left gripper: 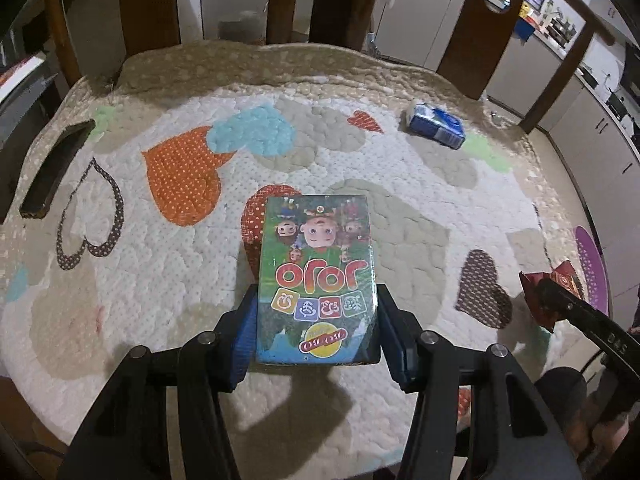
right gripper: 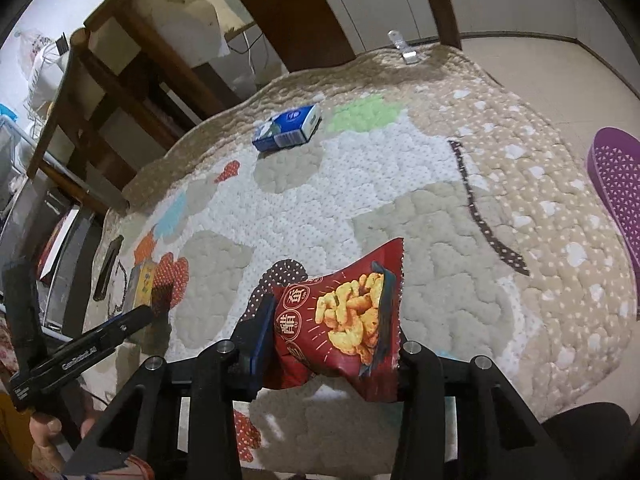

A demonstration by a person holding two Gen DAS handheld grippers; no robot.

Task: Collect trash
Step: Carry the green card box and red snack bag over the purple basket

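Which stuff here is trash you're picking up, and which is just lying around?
Trash for the job:
cartoon box, gripped in the left gripper
red snack bag, gripped in the right gripper
blue carton, likely next

Just lying around:
dark flat bar
quilted cover
purple mat

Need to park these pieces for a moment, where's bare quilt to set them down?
The quilted heart-patterned cover is bare between the orange dotted heart and the blue-white tissue pack. The left edge holds a dark flat bar.
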